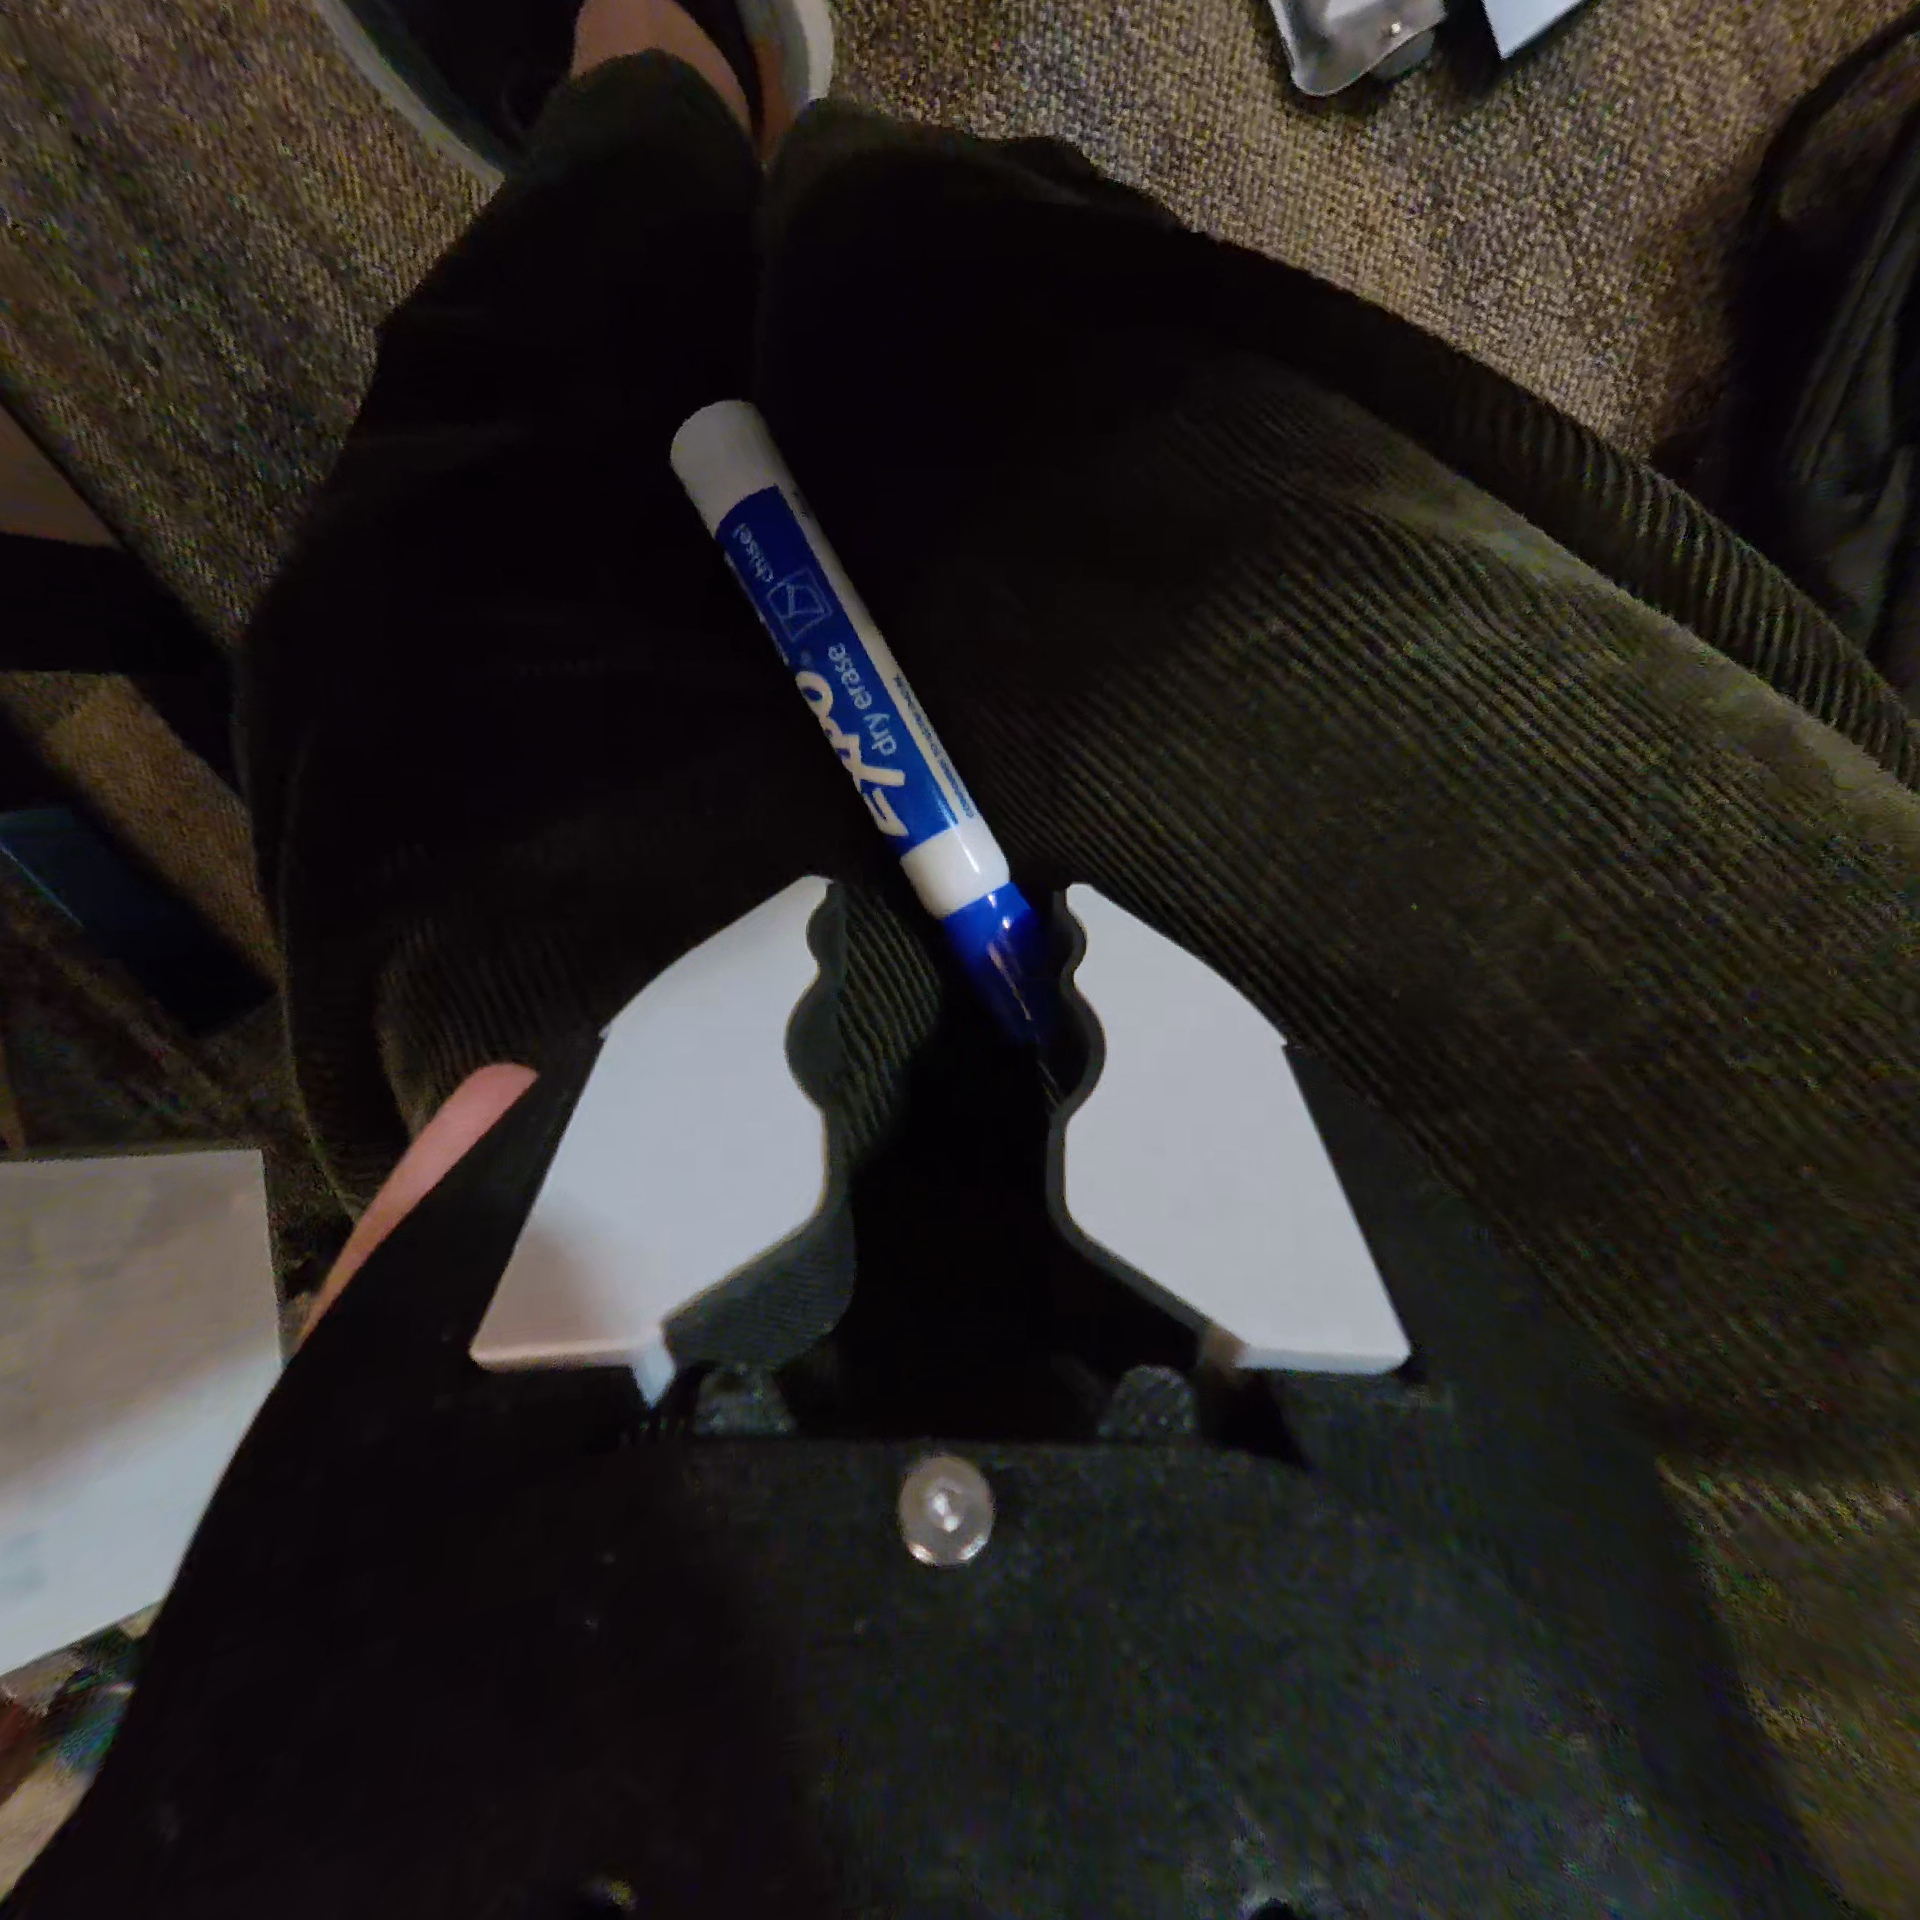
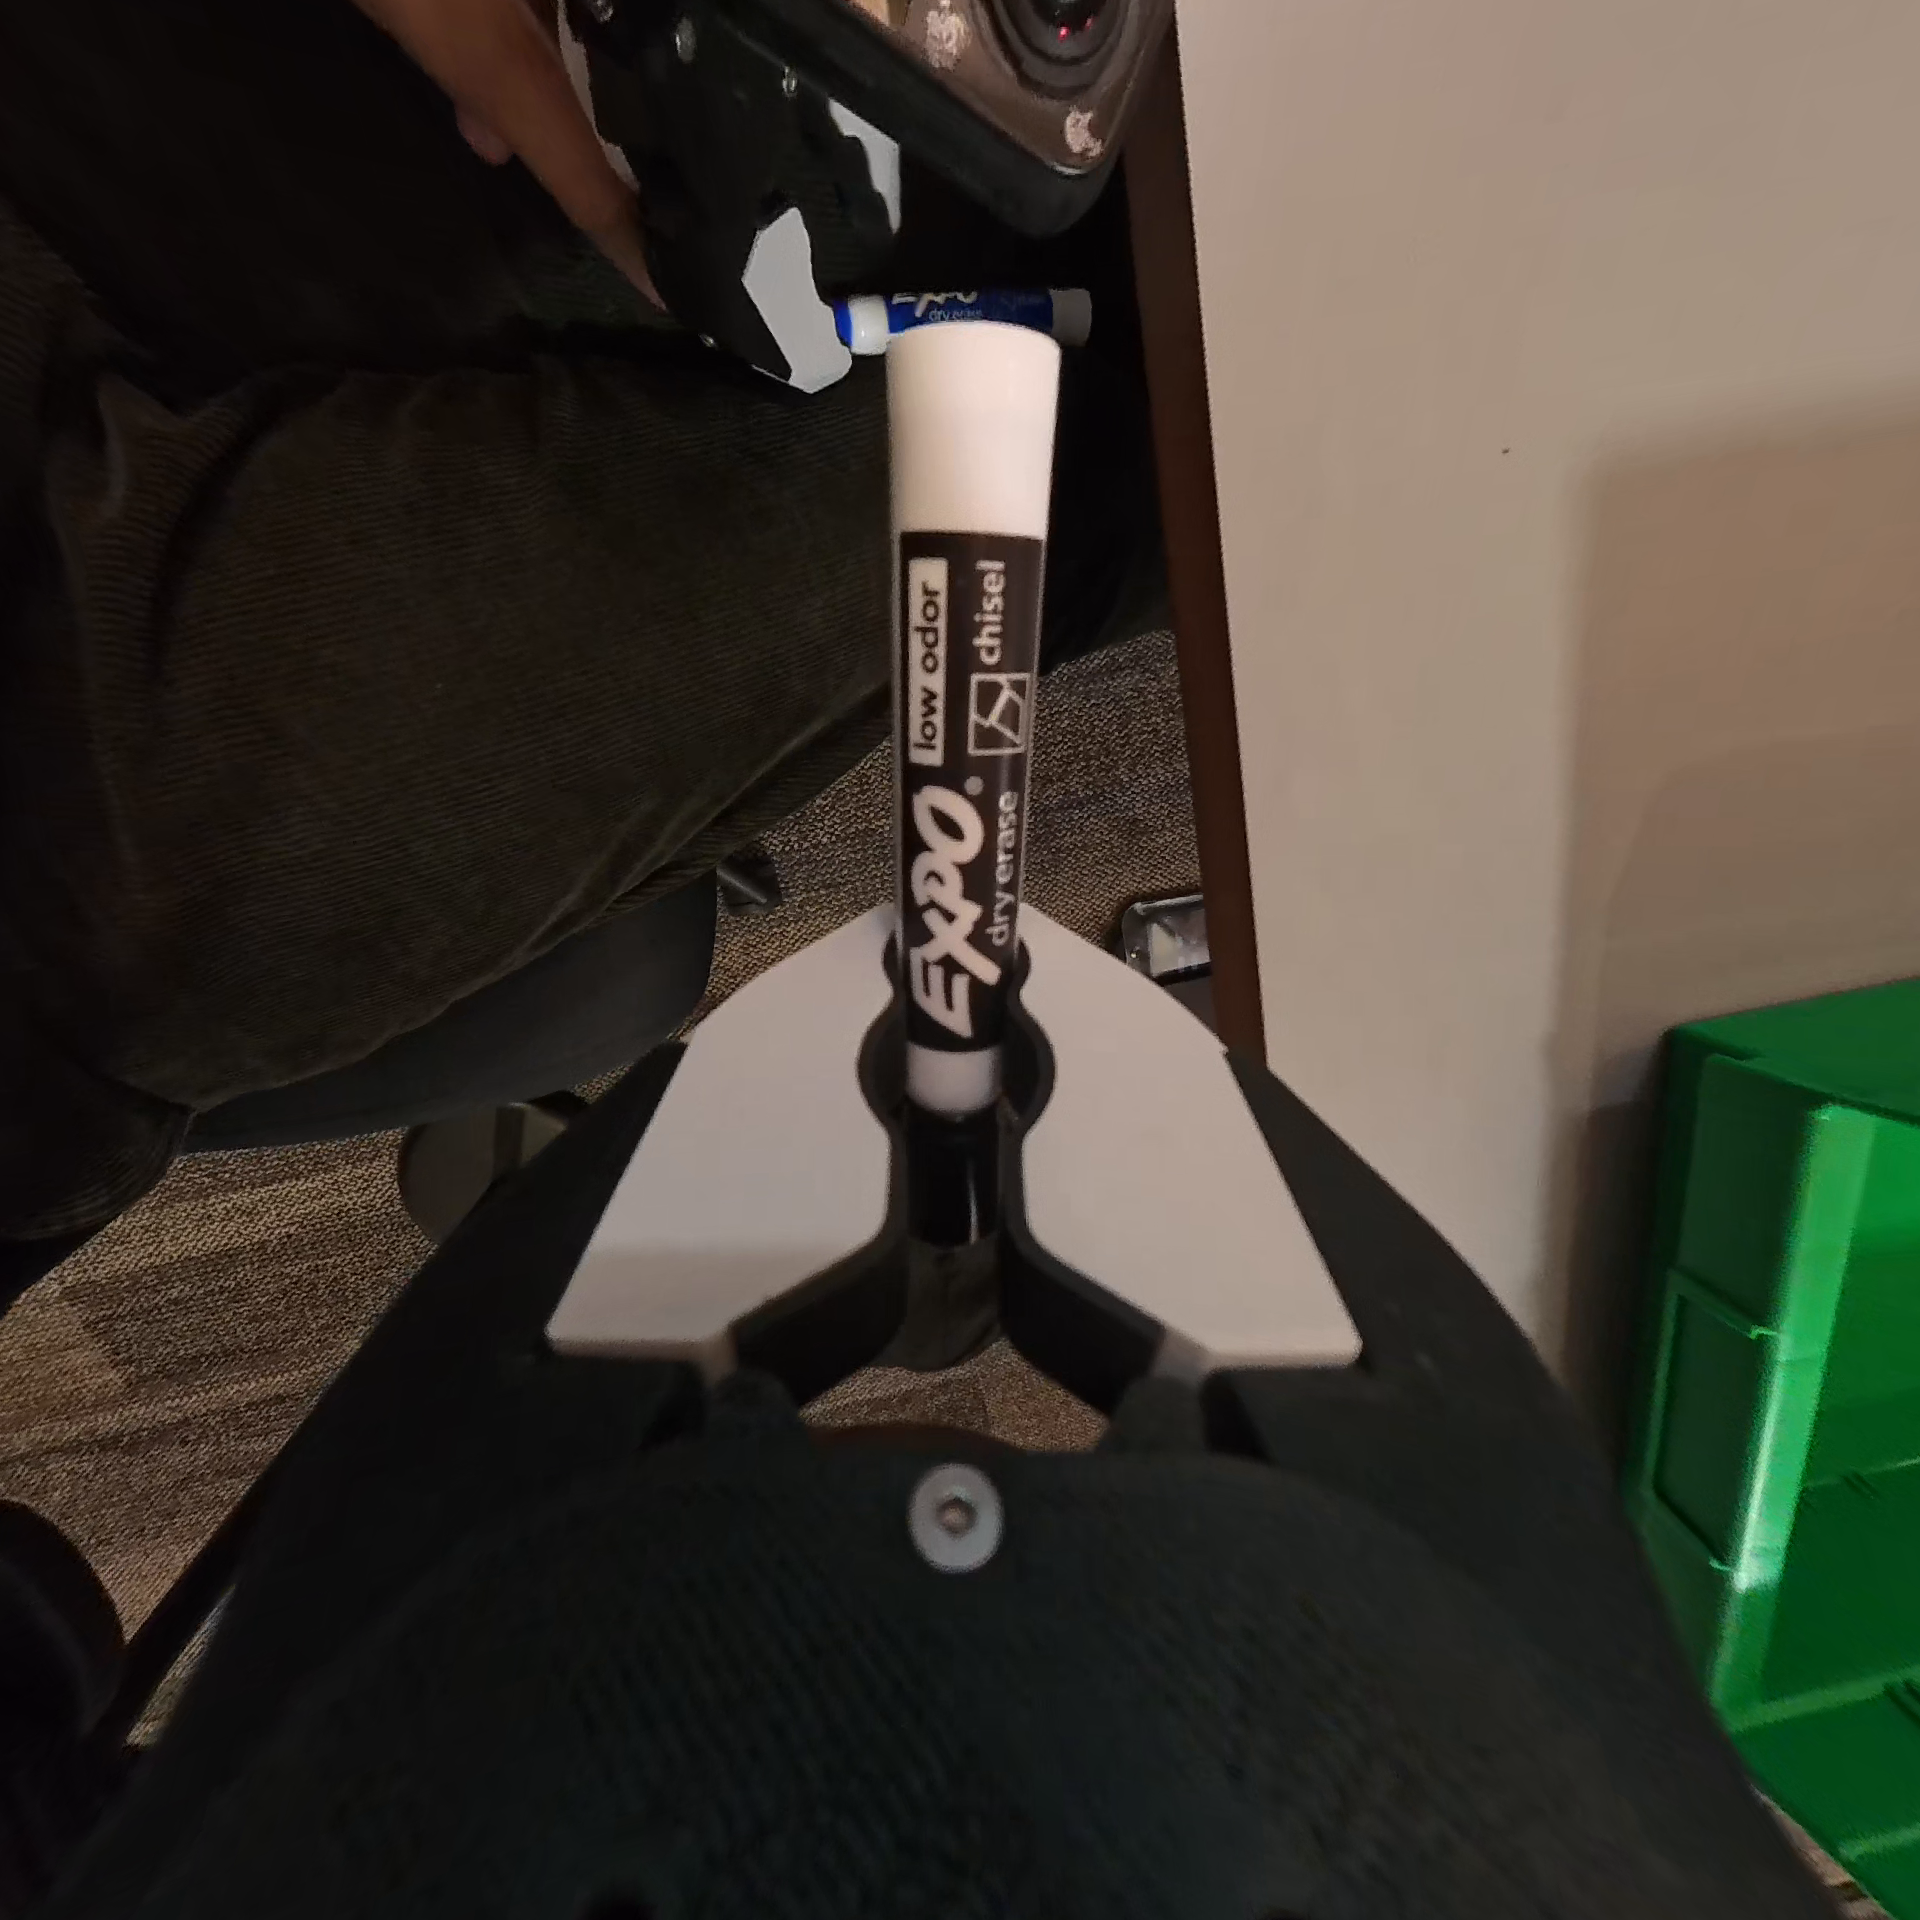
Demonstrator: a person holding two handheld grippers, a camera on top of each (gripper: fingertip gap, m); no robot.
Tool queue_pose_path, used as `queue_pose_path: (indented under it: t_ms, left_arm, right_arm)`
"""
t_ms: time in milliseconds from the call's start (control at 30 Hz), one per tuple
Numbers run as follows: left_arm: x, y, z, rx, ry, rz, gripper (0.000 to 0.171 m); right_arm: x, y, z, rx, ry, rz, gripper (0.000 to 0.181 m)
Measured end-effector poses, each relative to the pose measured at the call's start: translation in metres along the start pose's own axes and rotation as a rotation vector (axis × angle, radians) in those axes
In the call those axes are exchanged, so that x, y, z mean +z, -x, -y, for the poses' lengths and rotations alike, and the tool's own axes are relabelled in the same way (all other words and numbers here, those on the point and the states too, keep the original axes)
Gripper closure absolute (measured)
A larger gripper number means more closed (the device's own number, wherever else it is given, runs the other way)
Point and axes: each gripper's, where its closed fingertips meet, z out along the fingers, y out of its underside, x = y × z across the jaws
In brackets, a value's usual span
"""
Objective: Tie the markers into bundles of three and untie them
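Your left gripper [image 1: 940, 987] has the blue dry-erase marker [image 1: 831, 665] by its blue cap end. The cap sits against the right finger's inner pad, and a gap shows between it and the left finger, so I cannot tell how firmly it is clamped. The white barrel with its blue label slants up and to the left, out over your lap. Beneath it lie your legs in dark corduroy trousers [image 1: 1351, 727], close together, with brown speckled carpet [image 1: 1299, 166] beyond them. Your fingertip [image 1: 447, 1143] shows at the left side of the gripper body.

Your right gripper [image 2: 956, 1018] is clenched on the black dry-erase marker [image 2: 968, 675]. The scalloped pads [image 2: 1039, 1049] close round the lower barrel, just where the white band meets the black cap. The barrel points straight ahead, plain white end farthest from you.

From the right wrist view, the left gripper [image 2: 800, 312] shows at the top, with the blue marker [image 2: 966, 310] lying crosswise. The white end of the black marker comes right up under that blue barrel; I cannot tell whether they touch. A hand [image 2: 561, 145] backs the far gripper.

To the right stands a pale wall panel [image 2: 1507, 520] with a dark brown edge, and a green plastic bin [image 2: 1787, 1299] sits low on the floor near it.
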Motion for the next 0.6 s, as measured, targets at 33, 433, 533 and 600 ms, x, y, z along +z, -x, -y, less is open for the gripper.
queue_pose_path:
  t_ms: [33,433,533,600]
  left_arm:
    - [0.000,-0.001,-0.001,-0.011,0.005,0.000,0.132]
    - [0.016,-0.020,-0.026,-0.062,0.107,-0.036,0.141]
    - [0.026,-0.031,-0.039,-0.111,0.180,-0.084,0.148]
    - [0.029,-0.037,-0.047,-0.065,0.203,-0.075,0.148]
  right_arm:
    - [0.000,0.000,0.000,0.000,-0.001,0.000,0.167]
    - [0.006,0.016,-0.005,0.010,-0.009,0.031,0.167]
    - [0.010,0.031,-0.012,0.016,-0.006,0.054,0.167]
    - [0.012,0.041,-0.019,0.021,0.004,0.061,0.167]
